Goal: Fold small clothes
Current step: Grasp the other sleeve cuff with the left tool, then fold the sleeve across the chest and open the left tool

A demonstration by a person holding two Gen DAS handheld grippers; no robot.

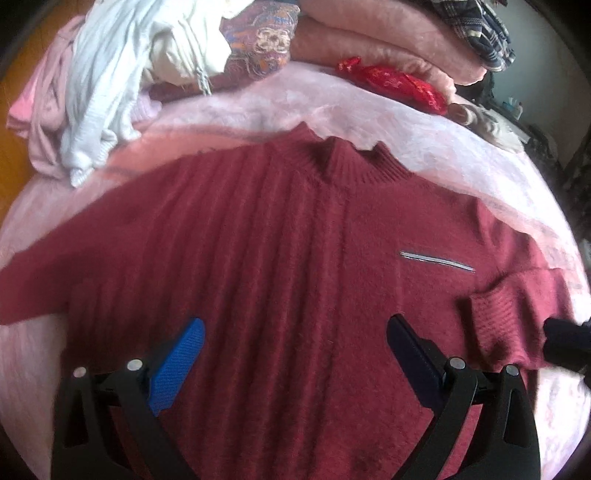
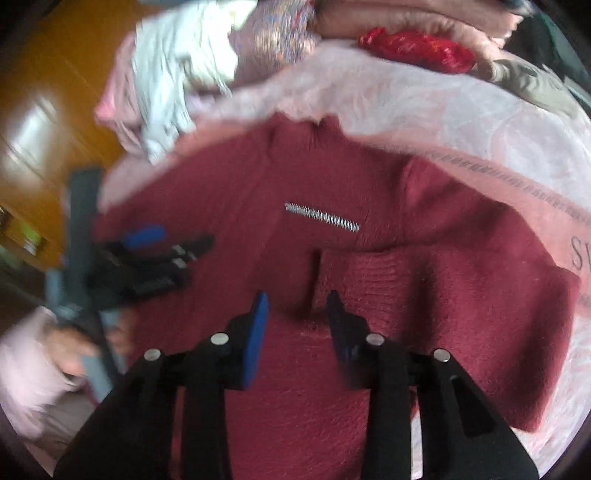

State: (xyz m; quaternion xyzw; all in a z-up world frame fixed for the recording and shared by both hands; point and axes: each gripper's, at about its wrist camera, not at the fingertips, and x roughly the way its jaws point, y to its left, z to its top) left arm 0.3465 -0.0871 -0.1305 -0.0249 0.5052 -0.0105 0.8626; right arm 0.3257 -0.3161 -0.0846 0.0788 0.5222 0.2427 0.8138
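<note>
Far left in the right wrist view: an orange-brown wooden floor (image 2: 74, 74), and below it a person's hand (image 2: 74, 347) in a pale pink sleeve (image 2: 26, 369), gripping the handle of the left gripper (image 2: 162, 254). That view is blurred, but the left wrist view shows the left gripper (image 1: 295, 350) plainly: its fingers stand wide apart, nothing between them, poised over the lower body of the garment.

Upper left, at the bed's edge: a heap of loose clothes (image 1: 110, 85), whitish and pale pink, with a patterned purple piece (image 1: 258, 40) beside it.

Centre: the dark red knitted sweater (image 1: 258, 258) lies front-up and spread flat on the pale pink fleece blanket (image 1: 388, 110) covering the bed, collar (image 1: 351, 162) pointing away from the cameras. A short silvery strip (image 1: 436, 260) sits on its chest. One sleeve runs straight out to the left in the left wrist view.

Right of centre: the other sleeve is folded inward, its ribbed cuff (image 2: 369, 277) lying on the sweater body. The right gripper (image 2: 297, 317) hangs just over that cuff, fingers partly apart, nothing held between them; whether they touch the knit cannot be told.

Upper right: a red shiny cloth (image 1: 399, 81) against stacked pink folded blankets (image 1: 388, 40), and a dark plaid garment (image 1: 476, 29) on top.
</note>
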